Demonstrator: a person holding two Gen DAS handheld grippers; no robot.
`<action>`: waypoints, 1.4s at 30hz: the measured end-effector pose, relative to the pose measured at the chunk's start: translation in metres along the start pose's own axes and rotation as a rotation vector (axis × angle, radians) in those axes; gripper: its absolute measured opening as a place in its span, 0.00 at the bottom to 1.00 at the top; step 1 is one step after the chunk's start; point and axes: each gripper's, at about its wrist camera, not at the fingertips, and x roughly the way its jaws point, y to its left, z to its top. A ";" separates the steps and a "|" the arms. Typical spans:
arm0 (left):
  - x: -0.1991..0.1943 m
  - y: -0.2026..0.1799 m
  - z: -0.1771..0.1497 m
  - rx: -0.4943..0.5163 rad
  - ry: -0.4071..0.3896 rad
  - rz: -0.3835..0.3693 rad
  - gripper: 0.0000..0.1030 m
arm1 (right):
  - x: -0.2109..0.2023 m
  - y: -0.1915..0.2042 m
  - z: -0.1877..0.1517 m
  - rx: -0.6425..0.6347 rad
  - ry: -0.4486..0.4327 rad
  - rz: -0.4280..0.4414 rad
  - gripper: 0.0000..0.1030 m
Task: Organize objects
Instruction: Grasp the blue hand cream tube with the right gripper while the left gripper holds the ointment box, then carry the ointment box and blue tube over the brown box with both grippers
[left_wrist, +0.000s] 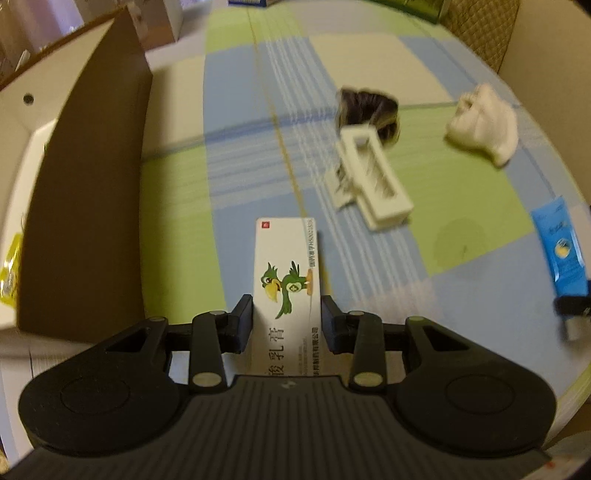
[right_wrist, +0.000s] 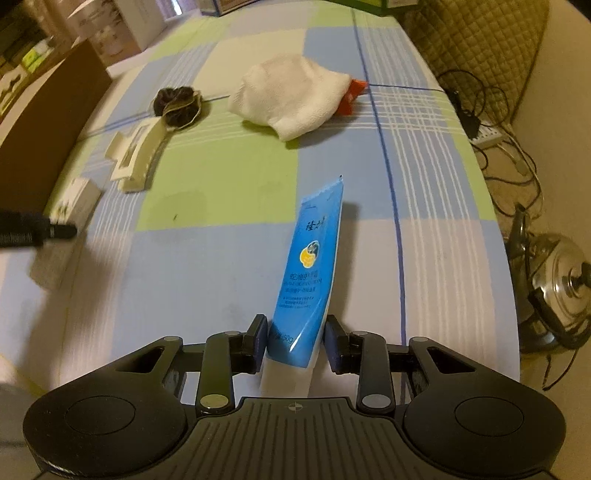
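A bed (right_wrist: 207, 266) with a checked blue, green and cream sheet carries everything. To the left of the left claw (left_wrist: 288, 321) stands a large cardboard box (left_wrist: 85, 206), its brown flap raised; only a yellow packet (left_wrist: 10, 269) shows at its edge, the rest of the inside hidden and cut off by the frame. Ahead and to the right of that claw lie a white rolled cloth (left_wrist: 484, 125), a cream hair clip (left_wrist: 373, 181) and, just beyond it, a dark scrunchie (left_wrist: 369, 110) — all blurred. From the right wrist view something orange (right_wrist: 352, 96) pokes out behind the cloth, too hidden to name.

The left claw is clenched on a white ointment box (left_wrist: 286, 273) printed with a green bird, its pads pressing both long sides, the box pointing forward above the sheet. The right claw (right_wrist: 295, 343) grips a blue cream tube (right_wrist: 310, 273) near its lower end — the tube leans forward and slightly right, the crimped end farthest away.
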 end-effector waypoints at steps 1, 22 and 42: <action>0.001 0.000 -0.003 0.001 -0.001 0.005 0.32 | 0.000 0.001 0.001 0.003 -0.005 -0.007 0.35; 0.000 -0.004 -0.014 0.025 -0.054 0.008 0.32 | 0.003 0.012 -0.007 -0.034 -0.101 -0.071 0.35; -0.054 0.007 -0.016 -0.011 -0.156 -0.044 0.32 | -0.039 0.052 0.019 -0.055 -0.147 0.129 0.35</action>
